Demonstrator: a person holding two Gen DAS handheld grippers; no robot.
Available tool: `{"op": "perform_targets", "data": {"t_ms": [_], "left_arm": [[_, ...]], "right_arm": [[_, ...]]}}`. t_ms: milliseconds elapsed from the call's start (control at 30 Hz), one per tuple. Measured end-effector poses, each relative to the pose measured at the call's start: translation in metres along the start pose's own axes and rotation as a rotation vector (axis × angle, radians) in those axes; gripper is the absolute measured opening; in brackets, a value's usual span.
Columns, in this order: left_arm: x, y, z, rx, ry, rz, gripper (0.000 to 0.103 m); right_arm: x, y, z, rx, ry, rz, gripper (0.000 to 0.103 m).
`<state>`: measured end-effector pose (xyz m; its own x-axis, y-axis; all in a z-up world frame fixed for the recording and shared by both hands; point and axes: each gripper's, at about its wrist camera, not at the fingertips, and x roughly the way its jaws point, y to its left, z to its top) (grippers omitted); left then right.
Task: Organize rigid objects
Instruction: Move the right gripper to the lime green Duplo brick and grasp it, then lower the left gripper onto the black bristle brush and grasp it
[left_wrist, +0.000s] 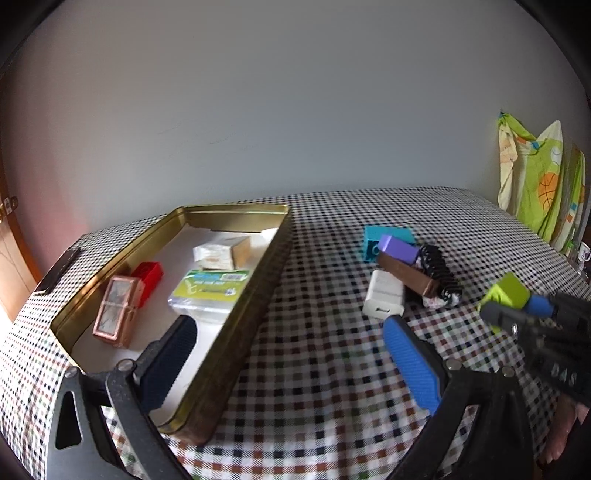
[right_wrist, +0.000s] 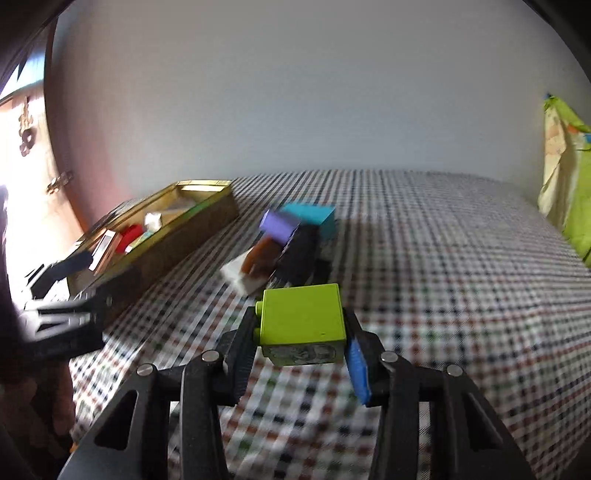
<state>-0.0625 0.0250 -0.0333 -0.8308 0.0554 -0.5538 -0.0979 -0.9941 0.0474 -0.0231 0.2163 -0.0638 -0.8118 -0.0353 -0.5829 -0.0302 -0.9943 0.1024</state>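
The right claw (right_wrist: 301, 363) is closed on a lime-green block (right_wrist: 303, 317), which is gripped between both pads above the checked desk (right_wrist: 443, 277). The left claw (left_wrist: 291, 354) is held wide open with nothing in it, one finger over the gold tin (left_wrist: 255, 291). A pile of teal, purple, brown, white and black pieces (left_wrist: 402, 269) is seen at twelve o'clock from the block.

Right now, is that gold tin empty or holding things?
Holding things: the gold tin contains a red box, a pink case and a green-labelled packet.
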Motion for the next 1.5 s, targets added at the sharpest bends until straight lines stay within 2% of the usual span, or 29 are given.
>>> {"op": "perform_targets", "data": {"t_ms": [233,433,667,800,1000,1100,1300,1500], "left_arm": [[0.011,-0.021,0.014,0.037,0.002,-0.025,0.102],[0.025,-0.042,0.022,0.056,0.023,-0.067,0.102],[0.042,-0.061,0.025,0.078,0.045,-0.081,0.102],[0.05,-0.063,0.022,0.107,0.072,-0.036,0.103],[0.057,-0.038,0.021,0.036,0.111,0.023,0.102],[0.054,-0.039,0.021,0.035,0.104,0.008,0.102],[0.048,-0.064,0.019,0.113,0.078,-0.022,0.102],[0.064,-0.07,0.027,0.142,0.108,-0.015,0.101]], "right_arm": [[0.006,-0.026,0.023,0.049,-0.048,-0.09,0.046],[0.015,-0.038,0.029,0.095,-0.06,-0.118,0.046],[0.017,-0.048,0.03,0.133,-0.061,-0.113,0.046],[0.018,-0.047,0.03,0.132,-0.06,-0.1,0.046],[0.019,-0.048,0.03,0.141,-0.058,-0.079,0.046],[0.02,-0.047,0.03,0.14,-0.056,-0.079,0.046],[0.021,-0.046,0.03,0.142,-0.055,-0.078,0.046],[0.021,-0.048,0.03,0.143,-0.056,-0.075,0.046]]}}
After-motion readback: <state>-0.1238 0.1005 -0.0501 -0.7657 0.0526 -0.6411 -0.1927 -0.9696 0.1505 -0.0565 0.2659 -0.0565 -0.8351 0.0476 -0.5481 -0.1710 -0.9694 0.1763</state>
